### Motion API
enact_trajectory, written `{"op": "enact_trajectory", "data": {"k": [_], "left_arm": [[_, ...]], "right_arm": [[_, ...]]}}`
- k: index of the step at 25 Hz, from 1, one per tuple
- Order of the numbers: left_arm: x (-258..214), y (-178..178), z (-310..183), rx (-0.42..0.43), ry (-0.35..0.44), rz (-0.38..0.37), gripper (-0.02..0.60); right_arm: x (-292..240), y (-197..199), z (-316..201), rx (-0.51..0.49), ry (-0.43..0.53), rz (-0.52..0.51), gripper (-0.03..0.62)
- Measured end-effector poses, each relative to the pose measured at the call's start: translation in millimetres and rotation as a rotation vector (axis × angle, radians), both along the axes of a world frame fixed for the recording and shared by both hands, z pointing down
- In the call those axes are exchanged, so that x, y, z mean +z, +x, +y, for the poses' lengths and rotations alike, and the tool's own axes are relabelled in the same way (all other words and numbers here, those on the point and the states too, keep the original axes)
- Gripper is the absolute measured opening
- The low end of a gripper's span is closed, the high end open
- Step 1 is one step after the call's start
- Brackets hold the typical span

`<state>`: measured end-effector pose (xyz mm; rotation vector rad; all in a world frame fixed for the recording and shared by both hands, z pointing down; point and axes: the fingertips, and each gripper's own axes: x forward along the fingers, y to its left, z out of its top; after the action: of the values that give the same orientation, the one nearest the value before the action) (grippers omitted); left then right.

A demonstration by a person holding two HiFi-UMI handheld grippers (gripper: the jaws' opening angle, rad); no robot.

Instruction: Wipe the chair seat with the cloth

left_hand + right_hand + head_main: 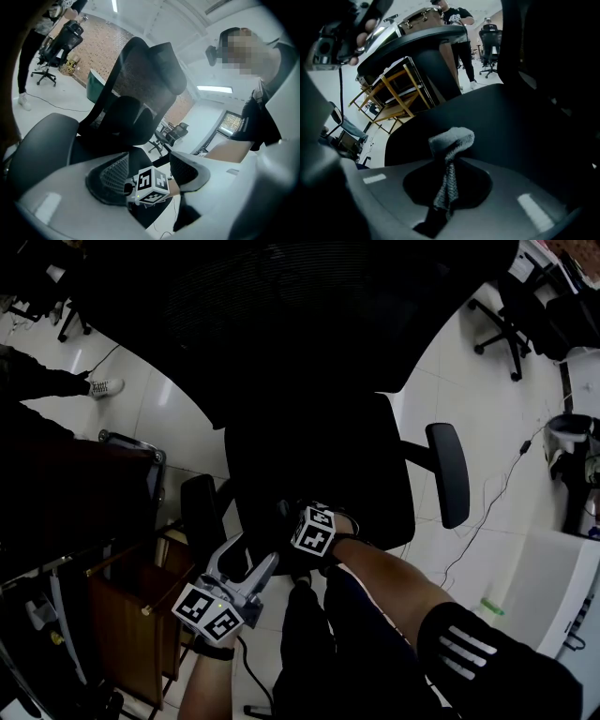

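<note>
Most of the seat (319, 456) looks unwiped, as far as the dark views allow. Your right gripper (447, 187) sits at its near edge, fingers clamped tight on the cloth (451, 140), whose tuft pokes out toward the seat; contact can't be told. Your left gripper (149, 176) hangs near-left, fingers wide apart, holding nothing. You have open room to sweep far toward the backrest (281, 324). Mind the armrests (450, 474) bounding the seat left and right.
</note>
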<state>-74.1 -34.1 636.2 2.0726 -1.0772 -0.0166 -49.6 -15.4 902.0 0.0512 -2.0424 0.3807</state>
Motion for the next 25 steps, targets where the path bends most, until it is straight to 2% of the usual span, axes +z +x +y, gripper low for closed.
{"op": "enact_trajectory", "data": {"k": [4, 10, 14, 17, 19, 25], "left_arm": [[-2.7, 7.5, 2.3, 0.017, -0.003, 0.012, 0.298], [-11.1, 17.0, 2.8, 0.052, 0.006, 0.025, 0.298], [-7.7, 17.3, 8.0, 0.063, 0.008, 0.031, 0.298], [-11.5, 15.6, 7.7, 0.063, -0.001, 0.022, 0.298], [-11.8, 11.4, 7.6, 0.055, 0.001, 0.020, 0.298], [-7.2, -14.8, 18.3, -0.006, -0.025, 0.010, 0.298]], "right_arm": [[7.9, 68.4, -8.6, 0.006, 0.023, 0.087, 0.026], [9.7, 178.7, -46.6, 0.123, 0.067, 0.245, 0.026], [2.7, 206.9, -67.1, 0.164, 0.083, 0.298, 0.026], [-4.6, 192.4, -67.8, 0.184, 0.082, 0.275, 0.026], [-13.1, 161.9, -60.2, 0.177, 0.075, 0.218, 0.027], [-32.9, 11.8, 18.2, 0.038, -0.004, 0.008, 0.027]]}}
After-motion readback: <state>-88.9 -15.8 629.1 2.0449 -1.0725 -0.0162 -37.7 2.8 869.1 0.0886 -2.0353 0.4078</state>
